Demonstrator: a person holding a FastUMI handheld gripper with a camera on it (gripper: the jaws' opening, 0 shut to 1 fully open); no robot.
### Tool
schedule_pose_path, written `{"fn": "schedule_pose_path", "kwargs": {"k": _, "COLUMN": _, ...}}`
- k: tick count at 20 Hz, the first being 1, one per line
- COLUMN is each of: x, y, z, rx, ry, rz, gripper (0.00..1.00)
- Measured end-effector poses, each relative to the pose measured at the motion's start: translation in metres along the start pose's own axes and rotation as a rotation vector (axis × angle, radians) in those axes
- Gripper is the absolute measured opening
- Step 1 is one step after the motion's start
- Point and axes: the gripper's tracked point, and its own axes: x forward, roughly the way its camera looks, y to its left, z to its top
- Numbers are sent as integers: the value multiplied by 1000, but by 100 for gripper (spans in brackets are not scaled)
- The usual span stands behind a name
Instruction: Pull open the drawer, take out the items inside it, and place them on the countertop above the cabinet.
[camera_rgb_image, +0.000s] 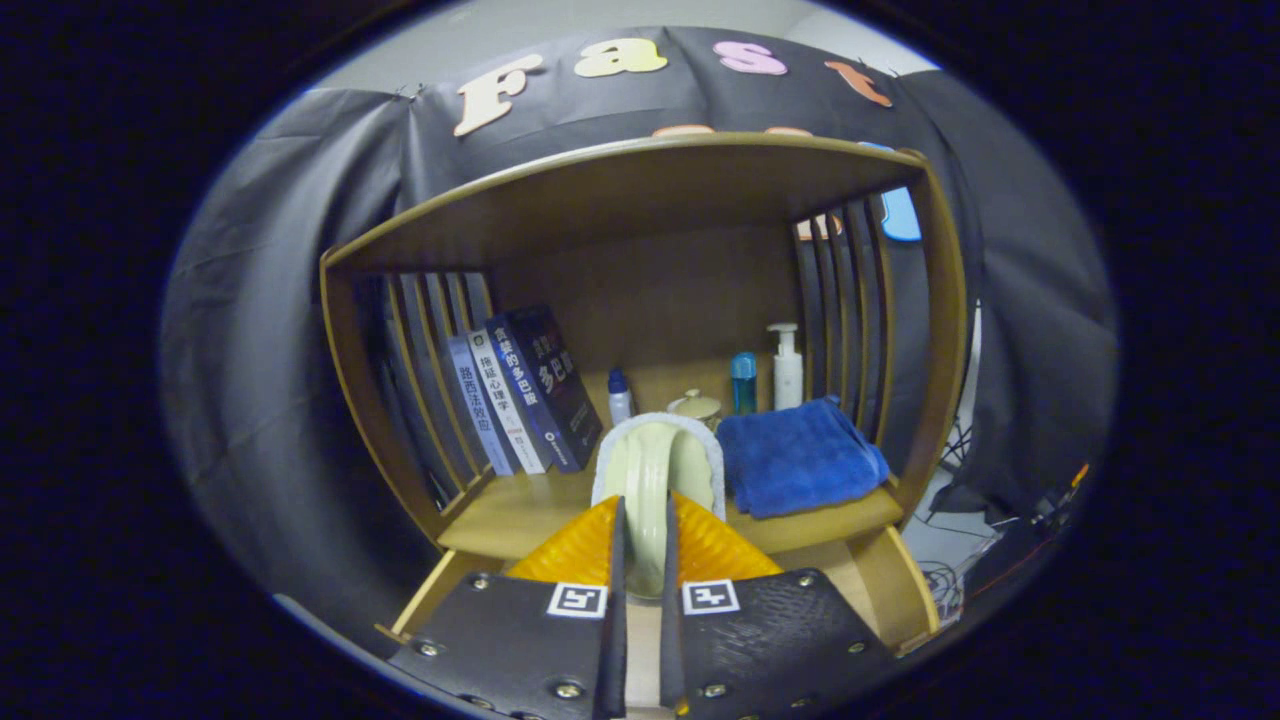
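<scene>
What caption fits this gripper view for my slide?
Tongs shut on a pale green cup's handle, holding it above the open drawer, beside the blue towel.

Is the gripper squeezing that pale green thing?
Touching. In the gripper view the hand-held gripper has both fingers pressed flat against the pale green item, no gap either side.

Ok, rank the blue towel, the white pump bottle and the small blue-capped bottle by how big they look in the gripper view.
1. blue towel, beside the pale cup pinched in the gripper.
2. white pump bottle.
3. small blue-capped bottle.
The towel lies nearer the camera, so its lead is partly nearness.
</scene>
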Motion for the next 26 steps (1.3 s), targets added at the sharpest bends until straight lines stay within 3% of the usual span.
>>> {"fn": "schedule_pose_path", "kwargs": {"k": 5, "x": 53, "y": -17, "z": -26, "rx": 34, "ry": 82, "rz": -30, "gripper": 13}}
{"fn": "schedule_pose_path", "kwargs": {"k": 11, "x": 108, "y": -17, "z": -71, "rx": 106, "ry": 145, "rz": 10, "gripper": 13}}
{"fn": "schedule_pose_path", "kwargs": {"k": 17, "x": 156, "y": -15, "z": -71, "rx": 330, "ry": 103, "rz": 20, "gripper": 13}}
{"fn": "schedule_pose_path", "kwargs": {"k": 22, "x": 181, "y": -20, "z": -65, "rx": 305, "ry": 34, "rz": 2, "gripper": 13}}
{"fn": "schedule_pose_path", "kwargs": {"k": 26, "x": 179, "y": -33, "z": -63, "rx": 216, "ry": 28, "rz": -64, "gripper": 26}}
